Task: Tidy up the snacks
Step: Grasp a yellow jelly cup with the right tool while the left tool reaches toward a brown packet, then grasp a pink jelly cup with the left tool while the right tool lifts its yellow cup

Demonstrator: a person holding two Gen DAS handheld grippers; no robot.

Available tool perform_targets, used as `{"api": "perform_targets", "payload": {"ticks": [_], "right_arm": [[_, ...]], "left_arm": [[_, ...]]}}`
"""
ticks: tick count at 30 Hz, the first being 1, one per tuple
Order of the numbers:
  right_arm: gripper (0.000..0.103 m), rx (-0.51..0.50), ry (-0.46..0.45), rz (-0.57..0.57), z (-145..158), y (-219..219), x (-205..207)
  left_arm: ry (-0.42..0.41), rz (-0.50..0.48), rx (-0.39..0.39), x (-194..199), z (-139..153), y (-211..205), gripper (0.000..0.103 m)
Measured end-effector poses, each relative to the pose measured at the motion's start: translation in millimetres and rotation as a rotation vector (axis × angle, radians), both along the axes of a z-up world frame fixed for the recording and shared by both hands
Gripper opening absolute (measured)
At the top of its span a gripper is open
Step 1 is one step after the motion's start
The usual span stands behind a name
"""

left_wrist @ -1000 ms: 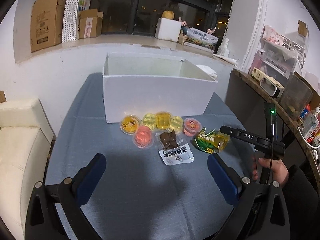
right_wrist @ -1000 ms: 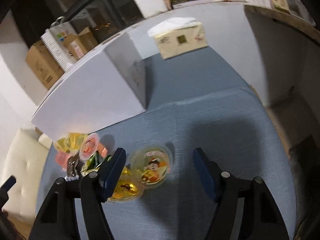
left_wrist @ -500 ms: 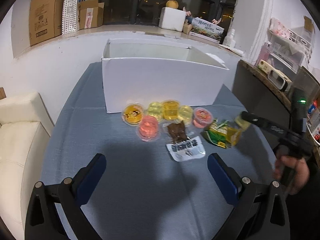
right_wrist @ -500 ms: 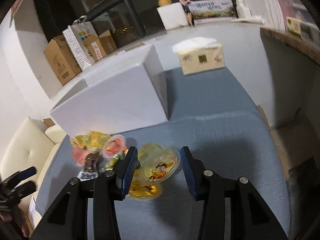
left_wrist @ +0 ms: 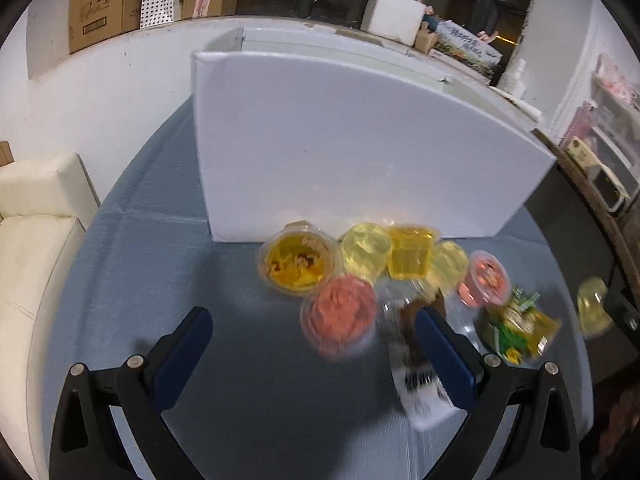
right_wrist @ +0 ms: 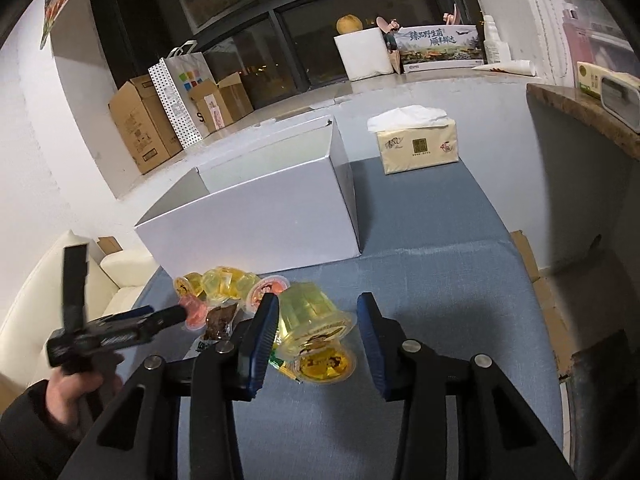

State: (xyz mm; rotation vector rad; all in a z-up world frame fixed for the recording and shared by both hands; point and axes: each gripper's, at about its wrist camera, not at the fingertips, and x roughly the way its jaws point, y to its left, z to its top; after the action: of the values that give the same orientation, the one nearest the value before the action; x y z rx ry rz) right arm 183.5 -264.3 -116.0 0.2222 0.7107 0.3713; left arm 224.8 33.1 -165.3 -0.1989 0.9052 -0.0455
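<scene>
My right gripper [right_wrist: 318, 330] is shut on a pale yellow jelly cup [right_wrist: 310, 314] and holds it tilted above the table; the cup also shows at the right edge of the left wrist view [left_wrist: 594, 306]. Under it lies an orange jelly cup [right_wrist: 326, 364]. My left gripper [left_wrist: 314, 350] is open and empty, low over a pink jelly cup [left_wrist: 340, 314]. Around it lie an orange cup [left_wrist: 298, 262], yellow jelly cups [left_wrist: 408, 254], a red cup [left_wrist: 486, 278], a brown snack packet [left_wrist: 412, 336] and a green-yellow packet [left_wrist: 518, 330]. The open white box [left_wrist: 340, 152] stands just behind them.
A tissue box [right_wrist: 416, 146] sits on the blue tablecloth [right_wrist: 440, 248] to the right of the white box. A cream sofa [left_wrist: 28, 248] stands at the table's left. A dark counter [right_wrist: 580, 116] runs along the right. Cardboard boxes [right_wrist: 140, 128] stand on the window ledge.
My right gripper has closed on the pale yellow jelly cup and lifted it off the table. My left gripper has moved forward and down toward the snack cluster, staying open.
</scene>
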Motion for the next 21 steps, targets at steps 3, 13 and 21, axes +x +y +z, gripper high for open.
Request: {"api": "perform_targets", "payload": {"ticks": [3, 13, 21], "right_arm": [[0.043, -0.003, 0.004, 0.006, -2, -1, -1], [0.041, 0.0, 0.018, 0.015, -10, 3, -1], [0.04, 0.012, -0.014, 0.037, 4, 11, -5]], "left_arm": [[0.003, -0.012, -0.009, 7, -6, -5, 0.092], [-0.039, -0.074, -0.044, -8, 1, -2, 0.038], [-0.147, -0.122, -0.043, -48, 38, -3, 0.038]]}}
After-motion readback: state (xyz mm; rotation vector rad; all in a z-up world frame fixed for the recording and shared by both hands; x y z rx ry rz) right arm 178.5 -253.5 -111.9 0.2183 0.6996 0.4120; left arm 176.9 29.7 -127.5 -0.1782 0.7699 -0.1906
